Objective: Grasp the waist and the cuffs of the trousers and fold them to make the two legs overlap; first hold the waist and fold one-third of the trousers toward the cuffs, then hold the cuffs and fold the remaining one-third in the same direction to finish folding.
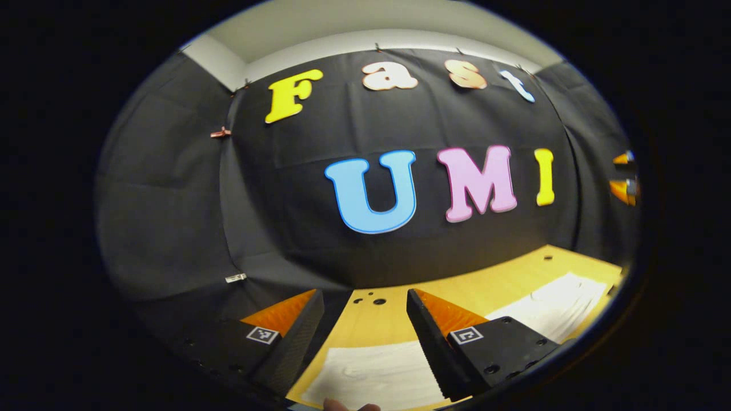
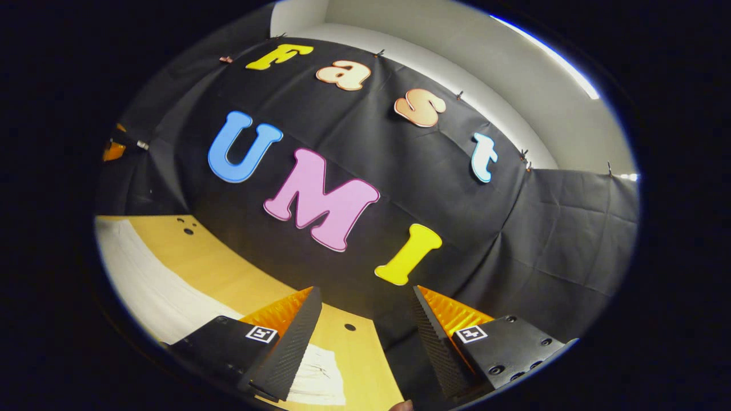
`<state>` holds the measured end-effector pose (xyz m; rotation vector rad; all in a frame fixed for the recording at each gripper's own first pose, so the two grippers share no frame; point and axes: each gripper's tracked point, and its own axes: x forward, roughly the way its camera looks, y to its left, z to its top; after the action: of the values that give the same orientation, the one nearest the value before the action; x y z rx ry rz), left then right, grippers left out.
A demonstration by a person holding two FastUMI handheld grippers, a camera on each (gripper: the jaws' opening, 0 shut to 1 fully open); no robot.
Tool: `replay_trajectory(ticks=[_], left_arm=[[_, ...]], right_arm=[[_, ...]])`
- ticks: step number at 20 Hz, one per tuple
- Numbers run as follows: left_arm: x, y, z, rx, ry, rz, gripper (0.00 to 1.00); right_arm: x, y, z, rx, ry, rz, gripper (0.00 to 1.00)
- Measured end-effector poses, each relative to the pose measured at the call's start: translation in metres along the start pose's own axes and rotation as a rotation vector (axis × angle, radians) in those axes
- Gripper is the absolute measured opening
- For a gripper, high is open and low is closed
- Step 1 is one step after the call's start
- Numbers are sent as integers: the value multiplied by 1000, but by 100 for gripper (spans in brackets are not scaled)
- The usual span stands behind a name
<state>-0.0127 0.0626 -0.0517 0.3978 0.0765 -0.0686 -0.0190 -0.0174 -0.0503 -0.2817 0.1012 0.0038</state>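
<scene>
White trousers (image 1: 377,374) lie flat on a yellow wooden table (image 1: 502,279); more of the white cloth stretches to the right (image 1: 562,305). My left gripper (image 1: 365,311) hovers above the near part of the cloth, open, with nothing between its fingers. In the right gripper view the trousers (image 2: 148,279) run along the table's left side, and a bit of white cloth (image 2: 317,368) shows below my right gripper (image 2: 365,308). That gripper is open and empty, raised above the table (image 2: 228,268). The other gripper (image 1: 623,177) shows small at the far right of the left gripper view.
Black cloth walls close the booth behind and beside the table. Small holes (image 1: 371,299) dot the tabletop near its far edge. A fingertip (image 1: 337,405) peeks in at the bottom of the left gripper view.
</scene>
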Motion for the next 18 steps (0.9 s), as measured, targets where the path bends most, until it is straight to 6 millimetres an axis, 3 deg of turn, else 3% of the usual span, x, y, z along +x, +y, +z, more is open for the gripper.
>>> replay_trajectory(ticks=[3, 6, 13, 16, 18], left_arm=[[-5, 4, -45, 215, 53, -55, 96], [-8, -5, -91, 396, 125, -165, 96], [-34, -22, -226, 703, 329, -418, 96], [-41, -20, -273, 850, 403, -521, 95], [-45, -19, -294, 950, 423, -574, 95]], right_arm=[[-9, 1, -26, -50, 57, 14, 97], [-18, 4, -52, -85, 112, 29, 97], [-42, 0, -118, -163, 245, 48, 97], [-53, -2, -137, -182, 289, 51, 97], [-59, -1, -145, -183, 311, 53, 97]])
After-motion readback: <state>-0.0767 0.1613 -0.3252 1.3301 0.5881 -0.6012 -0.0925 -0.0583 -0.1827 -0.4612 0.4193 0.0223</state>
